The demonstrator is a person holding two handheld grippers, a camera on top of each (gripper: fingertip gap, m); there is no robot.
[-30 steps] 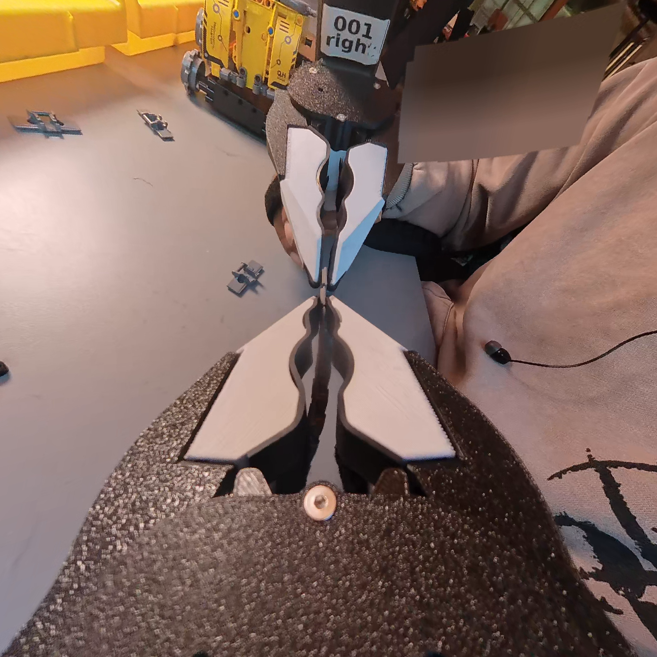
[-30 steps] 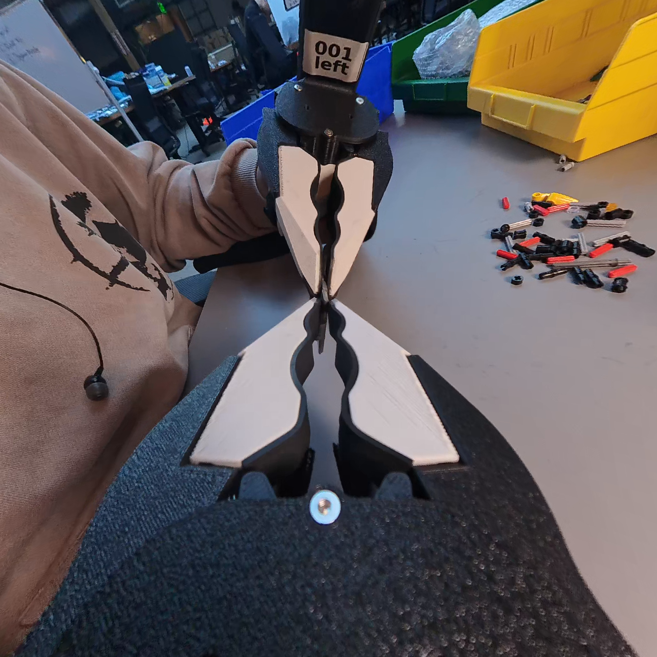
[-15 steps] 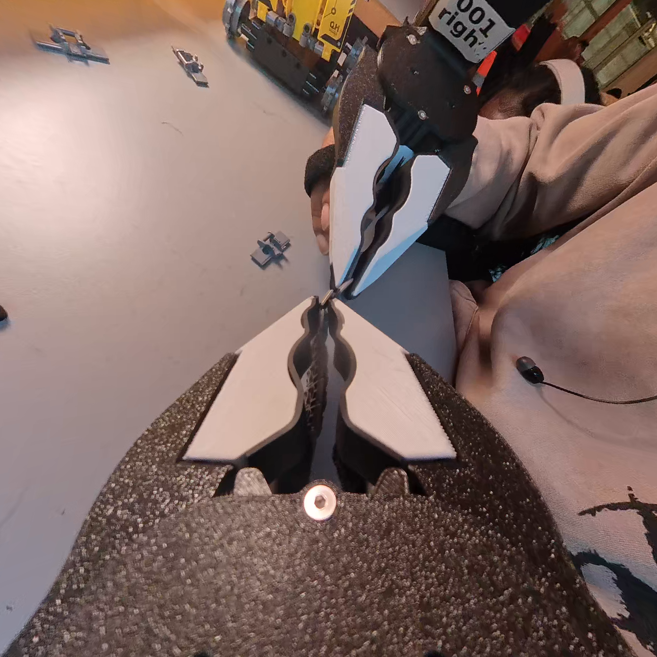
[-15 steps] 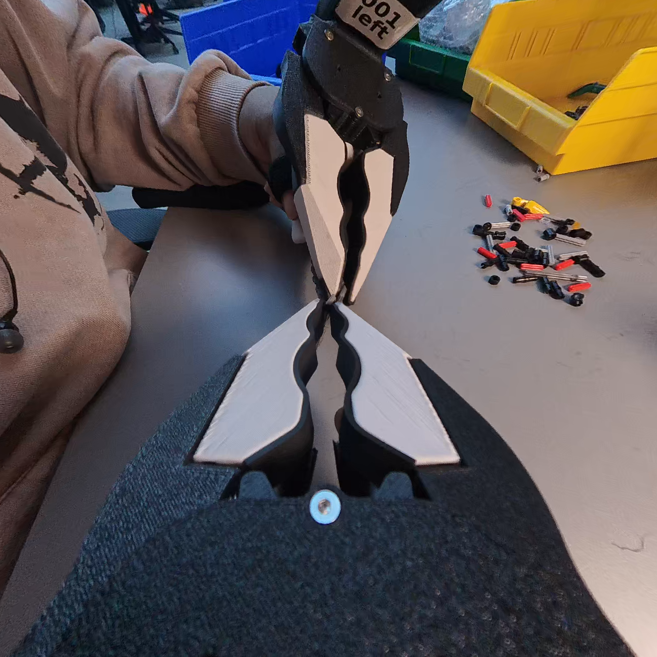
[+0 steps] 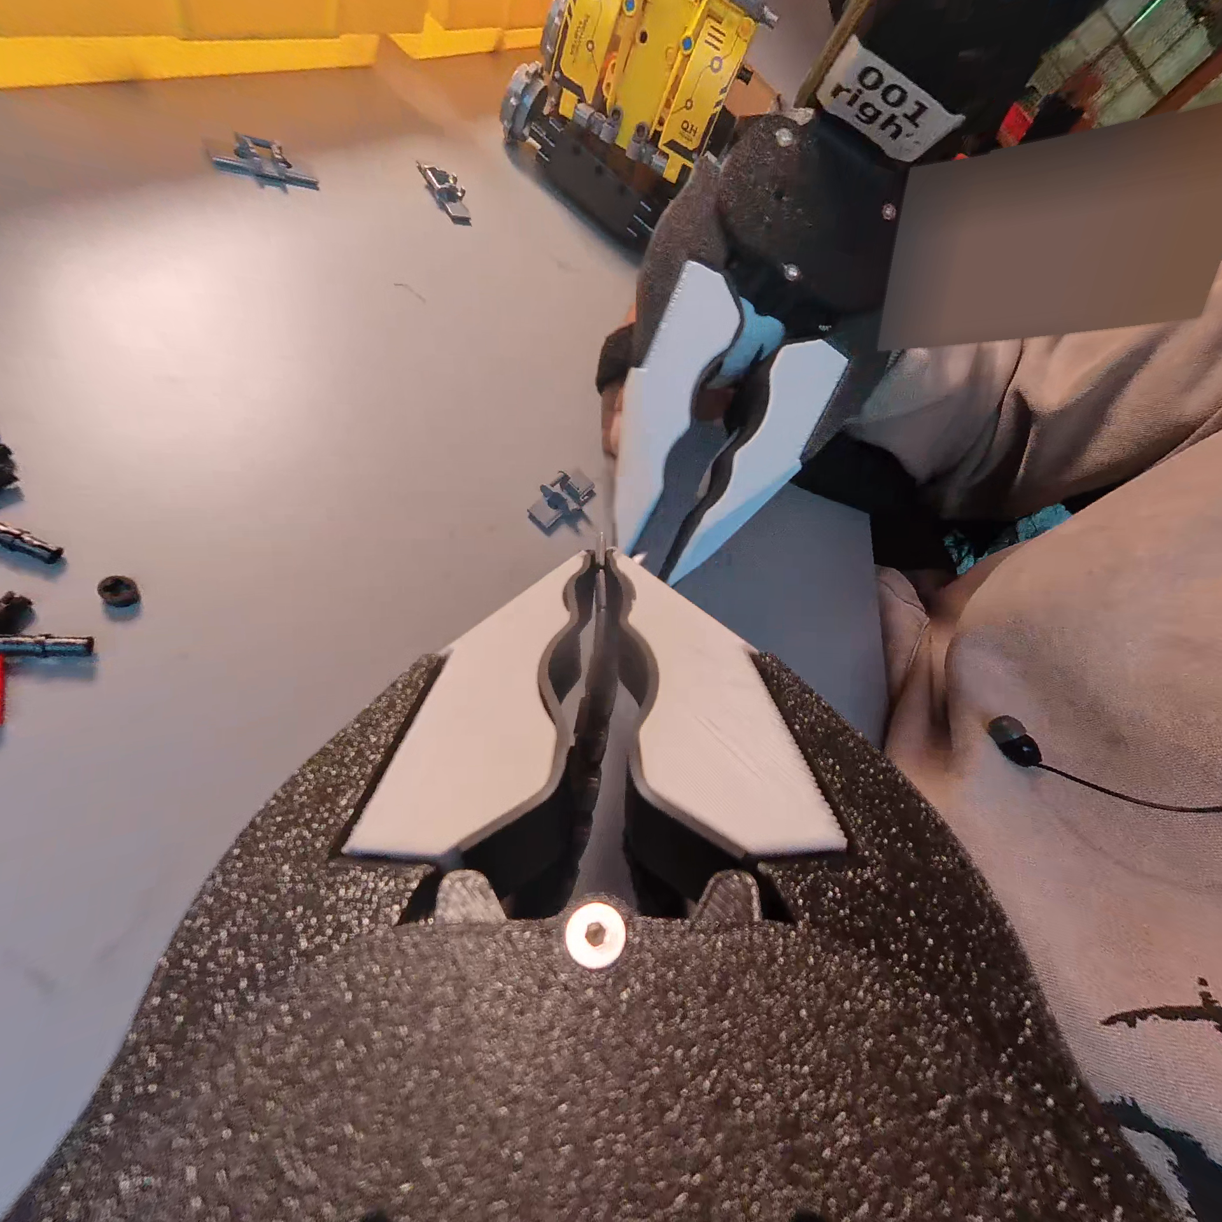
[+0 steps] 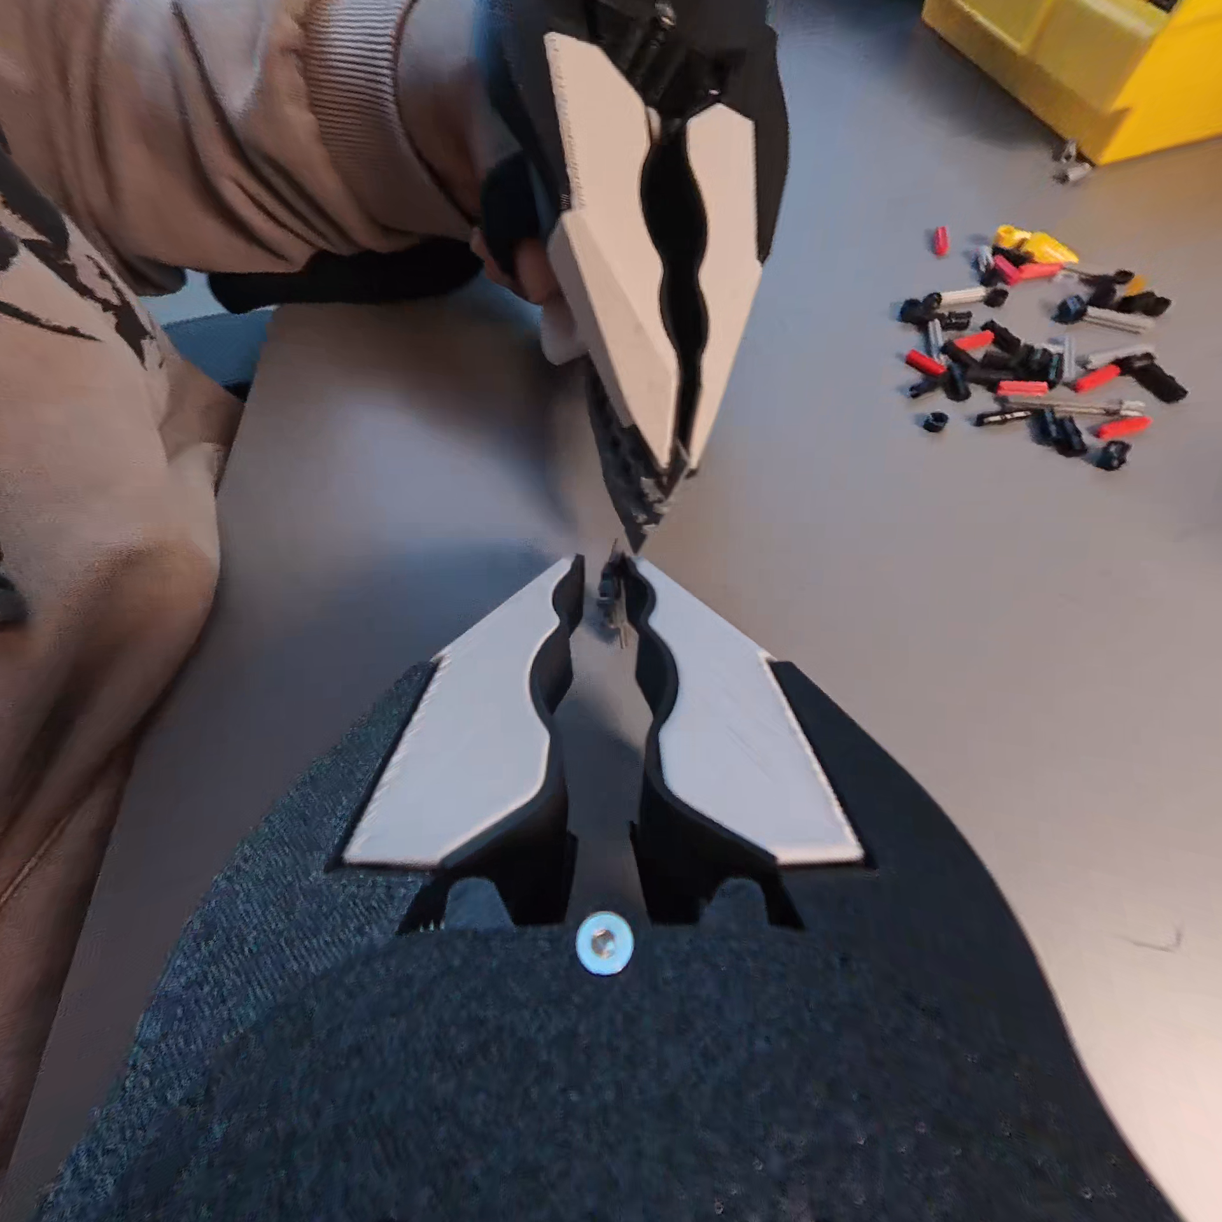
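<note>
The dark studded strip (image 5: 590, 721), likely light, stiff plastic best pinched on its flat sides, sits clamped edge-on in the left gripper (image 5: 602, 562) above the grey table (image 5: 264, 397); the right gripper (image 6: 605, 562) stands narrowly parted around a small pin (image 6: 611, 595); whether it pinches that I cannot tell.

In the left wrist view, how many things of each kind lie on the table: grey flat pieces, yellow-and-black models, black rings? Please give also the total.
Grey flat pieces: 3
Yellow-and-black model: 1
Black ring: 1
Total: 5
</note>
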